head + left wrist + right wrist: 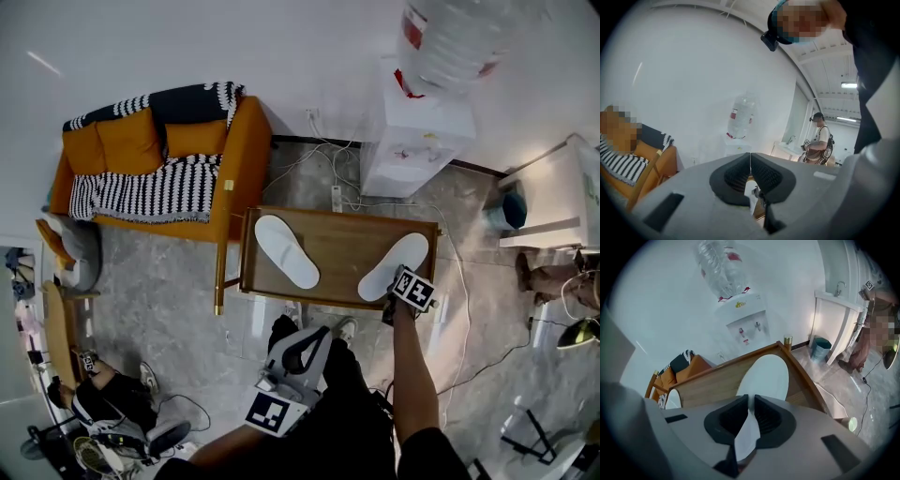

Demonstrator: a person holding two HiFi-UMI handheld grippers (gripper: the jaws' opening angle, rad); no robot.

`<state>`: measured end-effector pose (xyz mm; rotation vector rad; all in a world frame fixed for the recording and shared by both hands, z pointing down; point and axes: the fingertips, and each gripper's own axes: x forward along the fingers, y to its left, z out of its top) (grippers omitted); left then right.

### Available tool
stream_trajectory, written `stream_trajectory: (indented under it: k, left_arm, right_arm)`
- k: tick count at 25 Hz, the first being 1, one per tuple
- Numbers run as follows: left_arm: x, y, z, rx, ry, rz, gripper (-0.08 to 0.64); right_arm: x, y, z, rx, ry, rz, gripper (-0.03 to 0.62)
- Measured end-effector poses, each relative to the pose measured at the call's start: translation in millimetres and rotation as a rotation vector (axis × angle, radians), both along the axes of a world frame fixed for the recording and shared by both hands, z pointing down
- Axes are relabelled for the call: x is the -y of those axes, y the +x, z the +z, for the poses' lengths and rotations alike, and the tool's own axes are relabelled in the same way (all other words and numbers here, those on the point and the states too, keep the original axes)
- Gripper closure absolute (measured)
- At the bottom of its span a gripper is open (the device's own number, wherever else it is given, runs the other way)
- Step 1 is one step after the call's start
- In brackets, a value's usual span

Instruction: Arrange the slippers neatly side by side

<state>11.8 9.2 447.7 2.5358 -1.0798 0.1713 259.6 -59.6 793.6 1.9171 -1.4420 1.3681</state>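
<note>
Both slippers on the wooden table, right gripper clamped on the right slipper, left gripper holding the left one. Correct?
No. The left gripper holds nothing: the left gripper view shows its jaws shut and empty. The left slipper lies untouched on the table.

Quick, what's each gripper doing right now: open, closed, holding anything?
Left gripper: closed, holding nothing.
Right gripper: closed on the near end of the white slipper.

Bare table (342, 246) lies open between left slipper (286, 250) and right slipper (394, 266).
</note>
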Motion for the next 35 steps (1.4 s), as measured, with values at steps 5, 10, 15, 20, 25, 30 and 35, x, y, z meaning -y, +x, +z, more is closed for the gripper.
stream_trajectory:
  k: [5, 10, 15, 20, 25, 30, 35]
  left_arm:
    - [0.4, -1.3, -1.2, -0.005, 0.001, 0.002, 0.543]
    - [2.2, -0.6, -2.8, -0.012, -0.001, 0.001, 0.543]
    - [2.4, -3.4, -5.0, -0.024, -0.002, -0.017, 0.543]
    - [1.9, -8.7, -7.5, -0.036, -0.006, -0.044, 0.543]
    - [4.9, -19.1, -9.2, -0.034, -0.008, -0.068, 0.543]
    - [10.4, -35.1, -9.6, -0.024, -0.004, -0.097, 0.543]
    - [19.5, -54.5, -7.3, -0.041, 0.011, -0.15, 0.543]
  right_arm:
    - [-1.1, -8.4, -8.6, 0.0, 0.015, -0.022, 0.56]
    - [1.5, -21.3, -26.3, -0.016, 0.052, -0.091, 0.563]
    - [6.1, -39.1, -45.6, -0.042, 0.084, -0.203, 0.563]
    - [12.4, -61.8, -62.5, -0.063, 0.102, -0.338, 0.565]
    - [18.2, -83.2, -69.3, -0.096, 0.093, -0.464, 0.565]
    - [23.6, -103.8, -66.1, -0.125, 0.075, -0.565, 0.566]
    - [28.8, -120.4, -52.5, -0.153, 0.042, -0.654, 0.566]
